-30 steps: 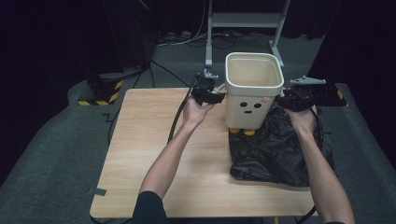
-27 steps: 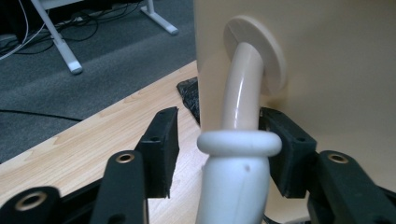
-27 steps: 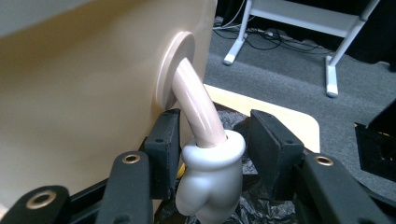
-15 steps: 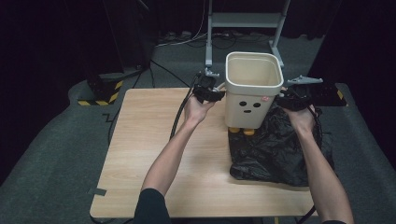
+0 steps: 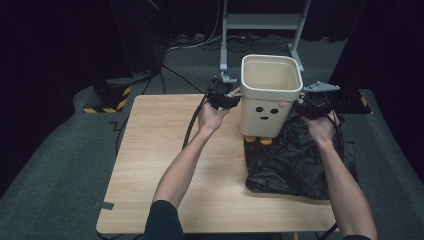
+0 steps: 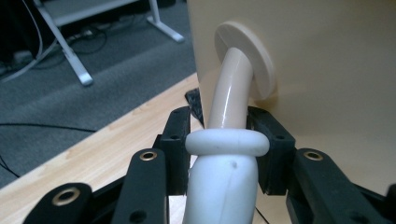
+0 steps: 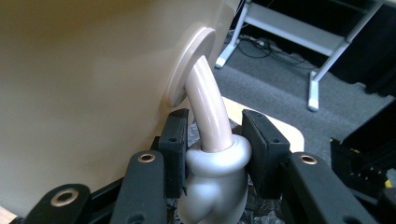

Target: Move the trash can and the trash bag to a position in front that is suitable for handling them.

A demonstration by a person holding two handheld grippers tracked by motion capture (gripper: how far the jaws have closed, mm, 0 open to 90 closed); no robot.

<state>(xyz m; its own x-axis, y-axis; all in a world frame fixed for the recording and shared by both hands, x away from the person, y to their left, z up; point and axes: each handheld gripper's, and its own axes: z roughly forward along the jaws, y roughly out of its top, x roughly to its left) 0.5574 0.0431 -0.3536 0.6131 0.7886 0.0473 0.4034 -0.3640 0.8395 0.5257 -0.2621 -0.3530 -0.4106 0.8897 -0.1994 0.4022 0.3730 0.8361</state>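
A: Start at the left. What is on that side of the table [image 5: 160, 165]?

B: Bare wood, and the left gripper [image 5: 223, 95] held up at the left side of the bin [image 5: 270, 95]. In the left gripper view its black pads [image 6: 180, 149] press from both sides on the bin's left arm [image 6: 229, 140], a cream tube that comes out of a round disc on the bin's wall and ends in a white cuff and hand. The jaws have just been closing, and the arm sits squeezed between them.

A: And the bin itself?

B: It stands upright toward the far edge of the table, slightly right of centre, on small orange feet [image 5: 258, 140]. A plain face is drawn on its front. It is open at the top, and what I can see of the inside looks bare.

A: Is anything under it?

B: A crumpled black bag [image 5: 295, 160] lies on the table beside and in front of its right half, touching its base.

A: The right side?

B: The right gripper [image 5: 312, 102] meets the bin's right wall. In the right gripper view its pads [image 7: 261, 140] clamp the bin's right arm [image 7: 212, 126] just above the grey-white hand. Those jaws have just been closing too.
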